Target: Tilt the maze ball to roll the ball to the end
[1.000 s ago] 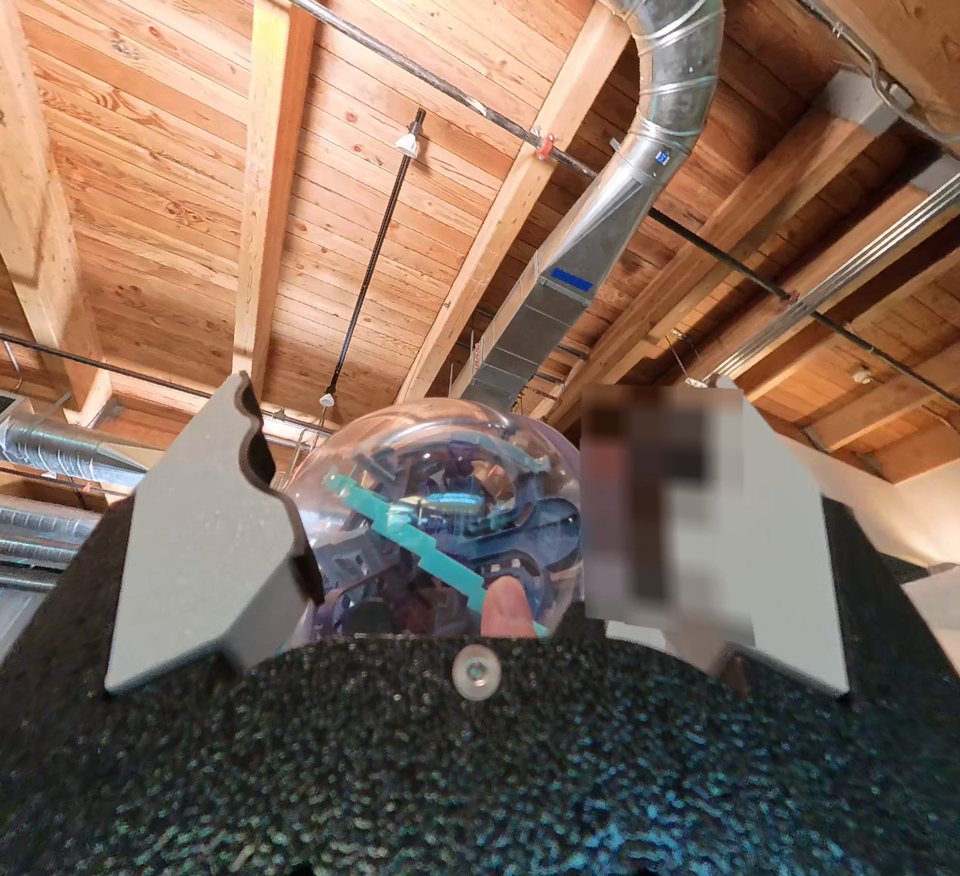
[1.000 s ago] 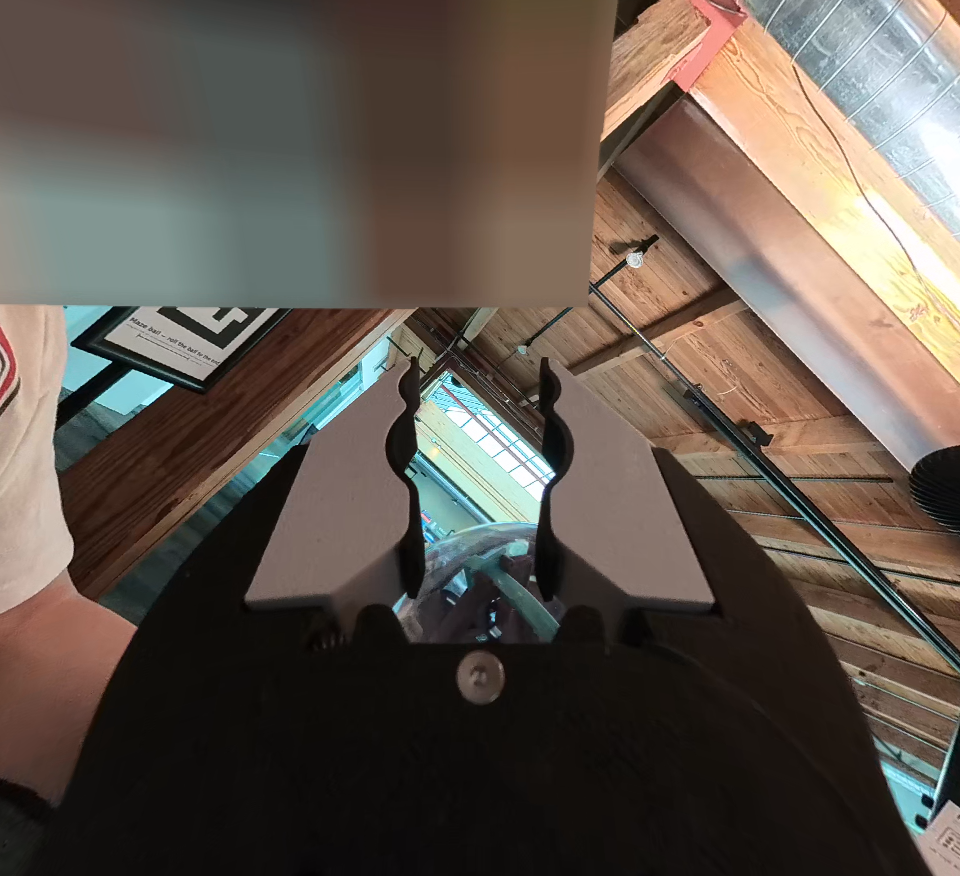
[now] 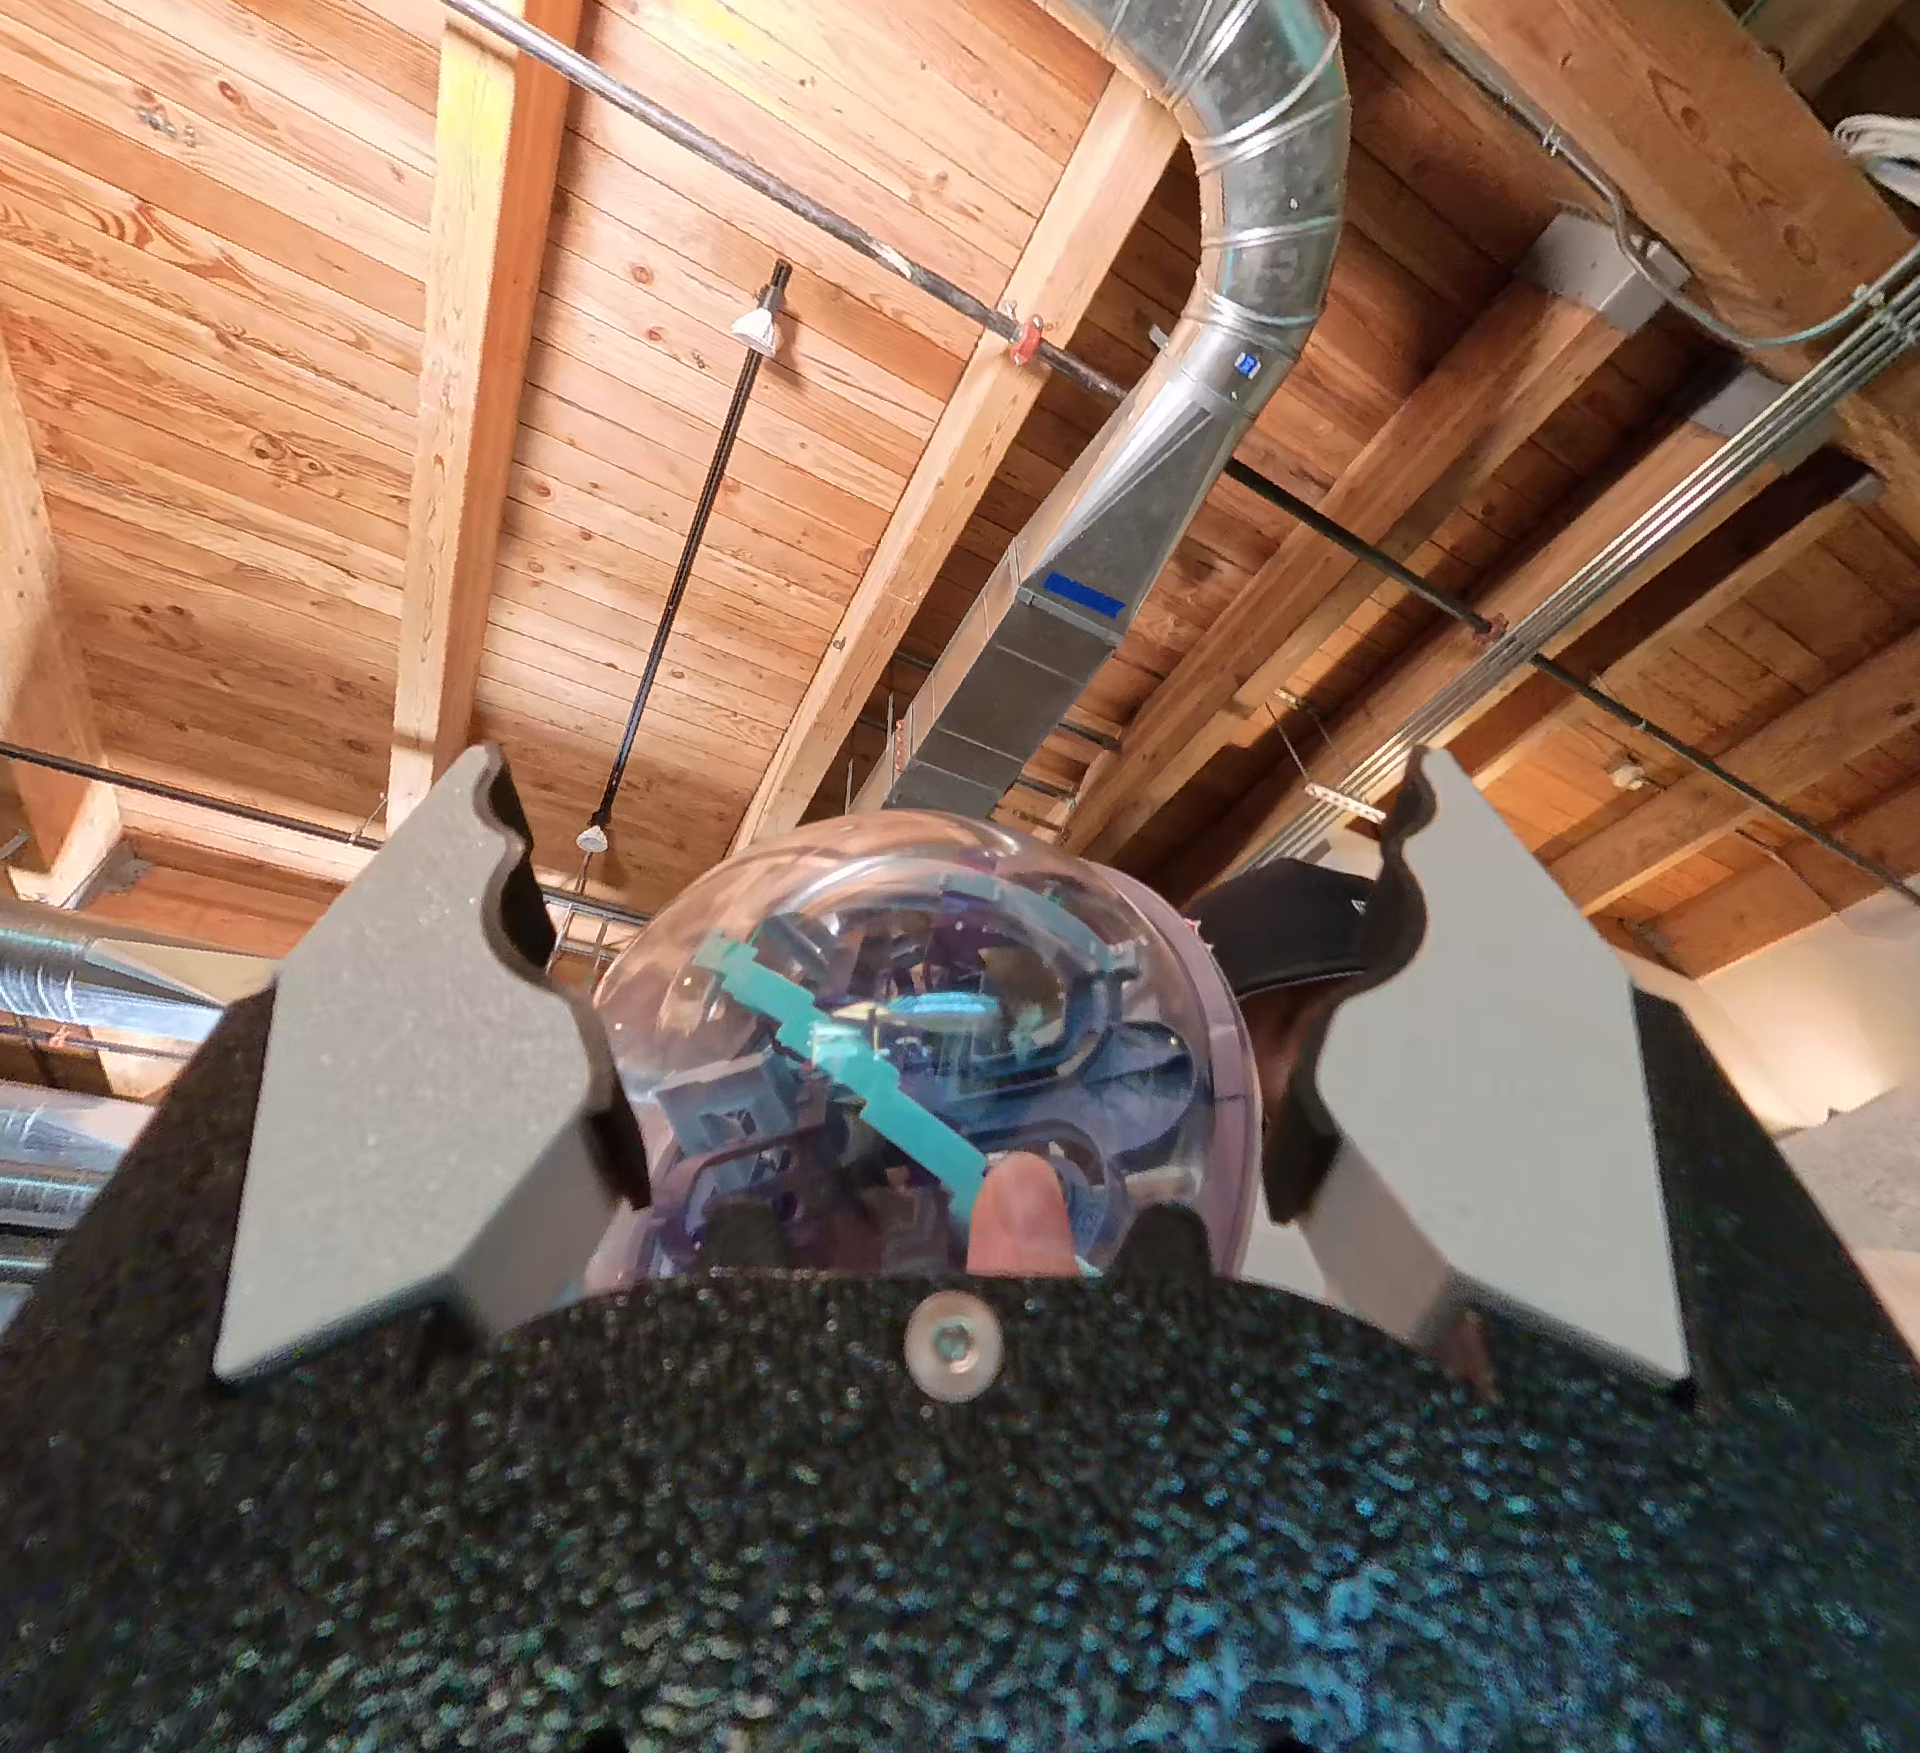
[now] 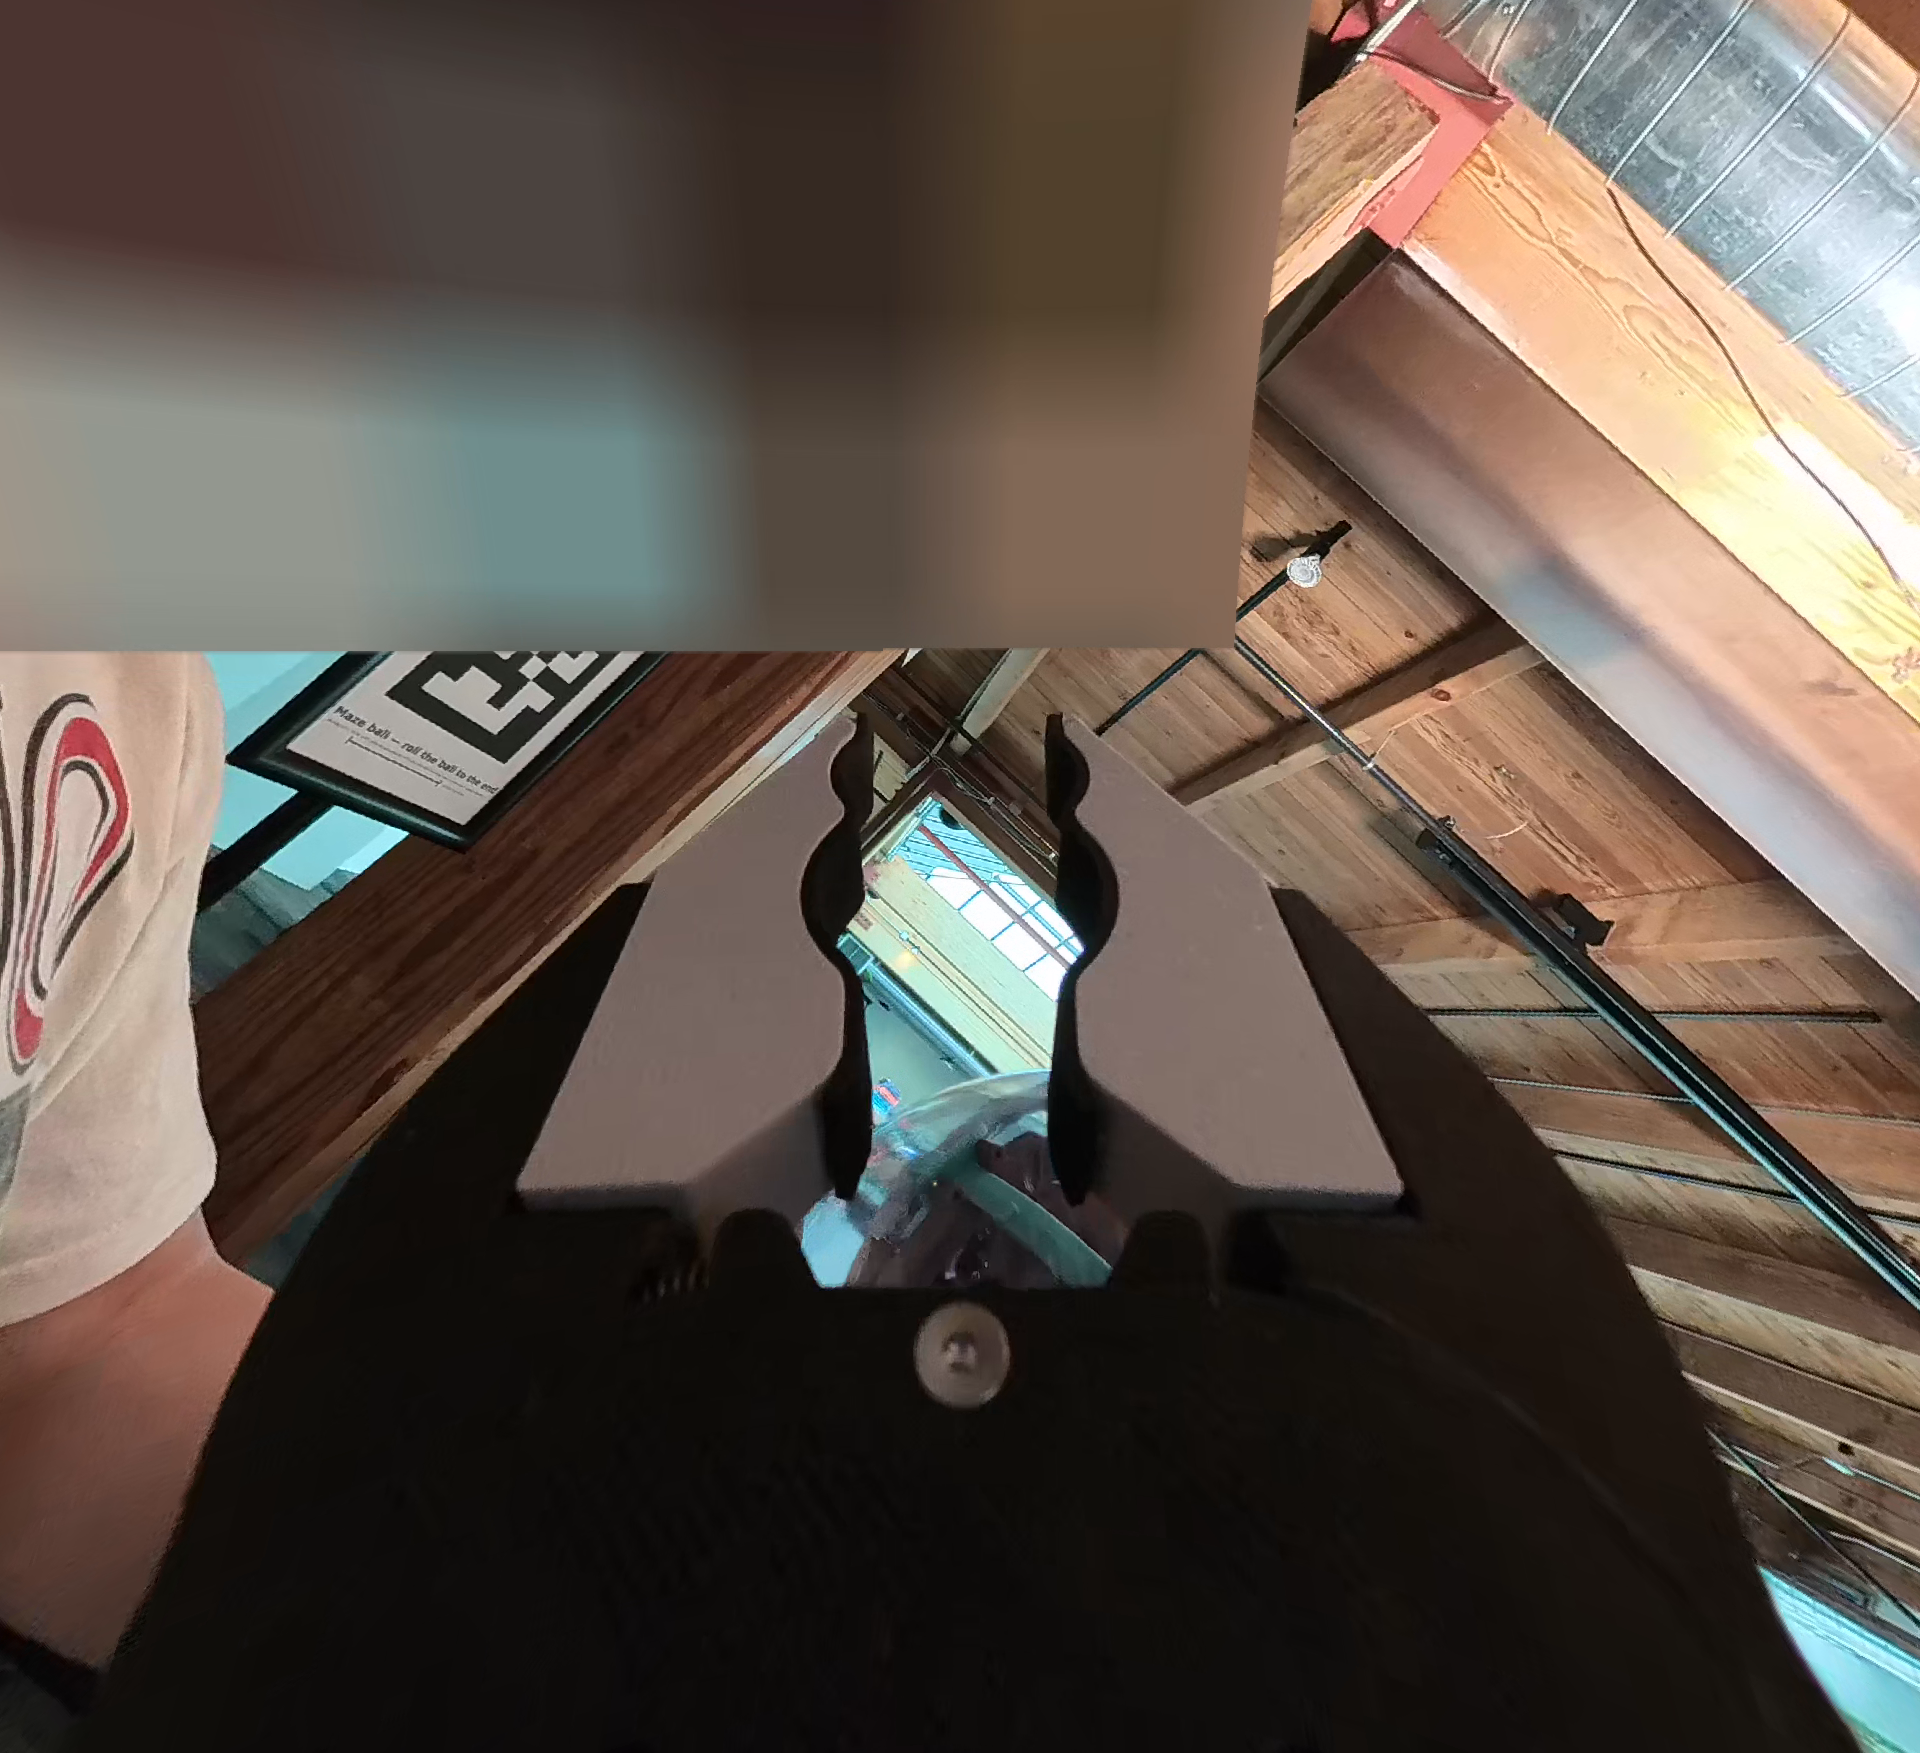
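Clear maze ball between spread left hand-held gripper fingers | right hand-held gripper narrowly parted, empty

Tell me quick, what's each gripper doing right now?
Left gripper: open wide, maze ball between its fingers, grip not clear.
Right gripper: narrow gap, holding nothing at its tips.

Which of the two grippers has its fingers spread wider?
The left gripper: its fingers straddle the maze ball. The right gripper leaves only a narrow gap.

Left claw wide (right claw narrow)
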Demonstrator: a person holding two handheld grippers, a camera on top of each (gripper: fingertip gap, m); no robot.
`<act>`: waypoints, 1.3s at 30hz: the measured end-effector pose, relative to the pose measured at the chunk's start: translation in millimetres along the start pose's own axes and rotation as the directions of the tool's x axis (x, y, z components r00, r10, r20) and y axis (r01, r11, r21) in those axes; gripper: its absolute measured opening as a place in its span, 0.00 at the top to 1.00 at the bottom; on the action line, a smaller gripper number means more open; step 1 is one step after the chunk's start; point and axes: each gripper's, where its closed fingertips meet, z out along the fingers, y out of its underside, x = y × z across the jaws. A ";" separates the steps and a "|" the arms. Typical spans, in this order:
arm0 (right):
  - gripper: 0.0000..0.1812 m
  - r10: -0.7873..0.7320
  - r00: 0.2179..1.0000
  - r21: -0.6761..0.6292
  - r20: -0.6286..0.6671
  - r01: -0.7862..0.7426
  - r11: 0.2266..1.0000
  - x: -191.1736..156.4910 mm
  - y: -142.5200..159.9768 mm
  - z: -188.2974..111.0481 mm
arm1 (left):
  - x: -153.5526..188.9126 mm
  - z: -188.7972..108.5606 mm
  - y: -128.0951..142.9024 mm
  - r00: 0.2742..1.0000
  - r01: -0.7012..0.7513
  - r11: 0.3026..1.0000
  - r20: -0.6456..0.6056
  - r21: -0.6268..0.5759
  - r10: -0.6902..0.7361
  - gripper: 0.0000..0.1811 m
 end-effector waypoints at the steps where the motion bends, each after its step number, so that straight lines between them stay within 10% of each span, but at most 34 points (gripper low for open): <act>1: 0.83 0.000 1.000 -0.004 0.000 0.000 1.000 0.2 0.9 0.0 | -2.1 -1.9 -0.8 1.000 0.010 1.000 0.006 0.009 -0.010 0.15; 39: 0.80 0.018 1.000 -0.092 0.010 -0.017 0.996 -1.4 20.2 1.3 | -25.1 -29.8 -5.3 0.991 0.121 0.988 0.044 0.100 -0.126 0.15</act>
